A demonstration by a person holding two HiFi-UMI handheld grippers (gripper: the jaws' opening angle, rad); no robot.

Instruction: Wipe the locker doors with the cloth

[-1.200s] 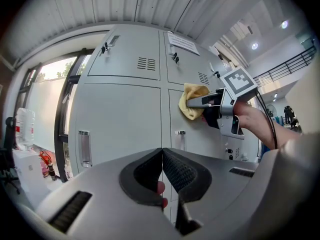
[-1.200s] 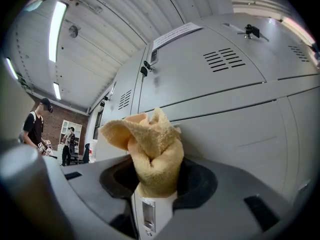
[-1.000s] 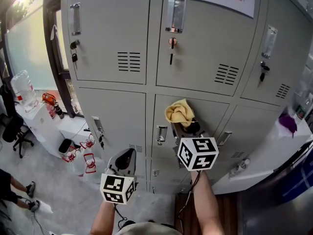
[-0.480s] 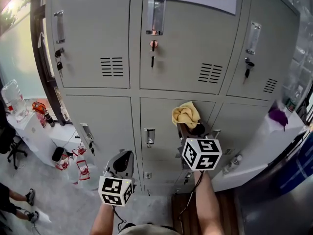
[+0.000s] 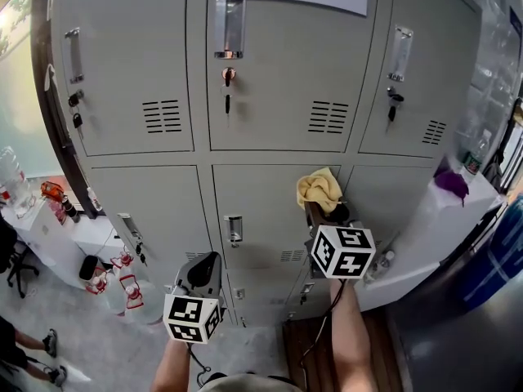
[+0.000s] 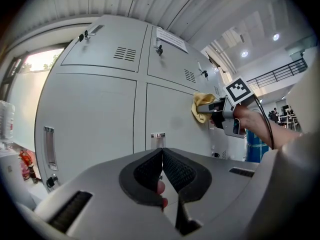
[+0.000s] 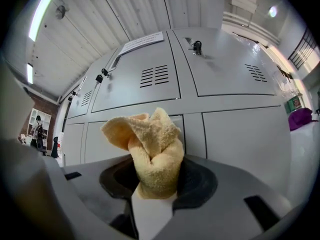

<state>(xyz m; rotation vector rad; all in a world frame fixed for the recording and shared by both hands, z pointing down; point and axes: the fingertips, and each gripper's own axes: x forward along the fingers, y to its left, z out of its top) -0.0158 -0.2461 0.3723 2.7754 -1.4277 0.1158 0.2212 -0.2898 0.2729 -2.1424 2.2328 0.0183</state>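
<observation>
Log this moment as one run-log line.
right gripper: shut on cloth | cloth: at lower middle locker door | left gripper: shut, empty, away from doors

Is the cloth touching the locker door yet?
Cannot tell. The left gripper view shows the cloth overlapping the locker door from the side, but neither contact nor a gap is plain.

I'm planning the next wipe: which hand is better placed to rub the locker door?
Right: the right tongs grip the cloth near the lower middle door; the left tongs are shut, empty and farther back.
</observation>
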